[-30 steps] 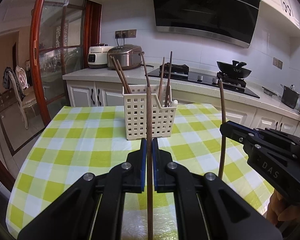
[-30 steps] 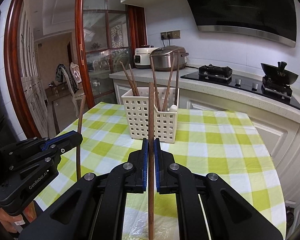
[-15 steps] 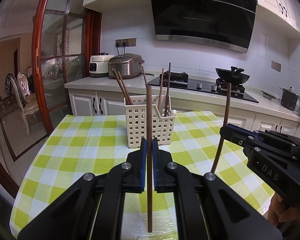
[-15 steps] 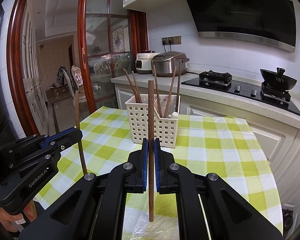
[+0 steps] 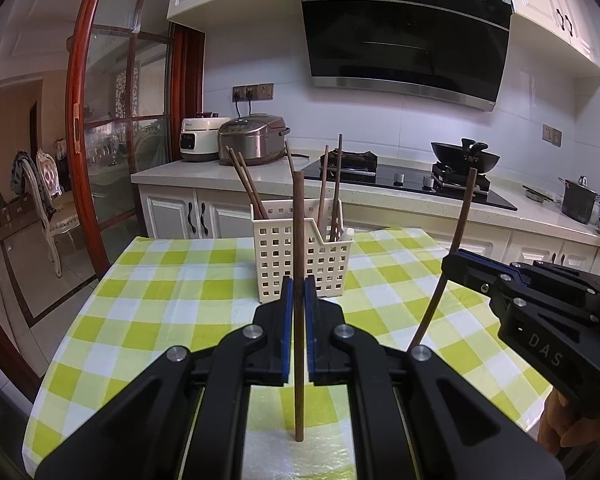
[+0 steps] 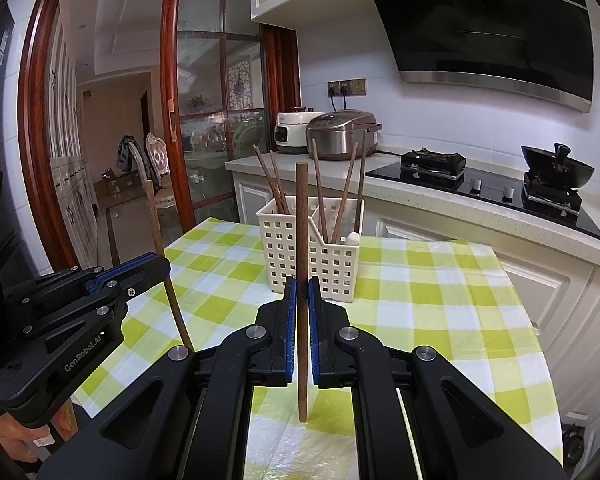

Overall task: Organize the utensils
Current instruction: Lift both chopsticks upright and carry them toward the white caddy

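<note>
Inside, the basket (image 5: pixel 300 264) holds chopsticks (image 5: pixel 249 184) (two compartments).

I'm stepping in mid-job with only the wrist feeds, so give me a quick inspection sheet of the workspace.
Surface: table under a green-and-white checked cloth.
Job's things: white perforated utensil basket upright on the cloth, several brown chopsticks standing in it. One chopstick upright in the left hand-held gripper; a second chopstick upright in the right hand-held gripper.
Clutter: nothing seen on the cloth besides the basket.
Grippers: both shut on their chopsticks, short of the basket.
Cables: plugs and cords at the wall socket behind the rice cooker.
Surroundings: hob with a wok, range hood, glass sliding door.
</note>
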A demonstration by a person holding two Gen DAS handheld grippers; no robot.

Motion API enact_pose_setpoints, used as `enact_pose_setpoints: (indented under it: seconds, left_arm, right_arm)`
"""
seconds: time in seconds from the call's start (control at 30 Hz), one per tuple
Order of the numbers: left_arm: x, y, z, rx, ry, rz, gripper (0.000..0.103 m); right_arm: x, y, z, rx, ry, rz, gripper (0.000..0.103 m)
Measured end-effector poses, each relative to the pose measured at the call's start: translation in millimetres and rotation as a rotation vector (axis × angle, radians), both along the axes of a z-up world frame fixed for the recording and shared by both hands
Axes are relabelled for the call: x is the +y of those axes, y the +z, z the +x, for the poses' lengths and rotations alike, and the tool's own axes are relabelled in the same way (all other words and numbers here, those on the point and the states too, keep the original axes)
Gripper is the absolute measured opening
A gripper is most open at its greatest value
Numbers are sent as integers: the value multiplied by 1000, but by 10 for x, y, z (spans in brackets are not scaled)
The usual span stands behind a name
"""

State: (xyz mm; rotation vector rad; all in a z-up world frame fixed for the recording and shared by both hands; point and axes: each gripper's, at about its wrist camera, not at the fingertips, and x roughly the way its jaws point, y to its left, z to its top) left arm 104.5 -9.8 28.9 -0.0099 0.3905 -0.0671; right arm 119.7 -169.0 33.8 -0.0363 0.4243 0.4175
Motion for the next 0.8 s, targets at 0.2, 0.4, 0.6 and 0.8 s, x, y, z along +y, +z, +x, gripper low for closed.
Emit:
enact_pose_setpoints:
  seconds: [0.2, 0.4, 0.6, 0.8]
  left_arm:
    - [11, 20, -16, -9, -1, -1, 5]
    - [27, 39, -12, -19, 1, 2, 5]
    - [34, 85, -1, -35, 2, 8, 5]
    - [53, 138, 66, -37, -9, 6, 5]
  right_arm:
    - [13, 19, -14, -6, 6, 0, 6]
    - [19, 25, -19, -9, 7, 0, 6]
    - [26, 70, -8, -20, 7, 1, 6]
    - [11, 100, 30, -22, 8, 6, 6]
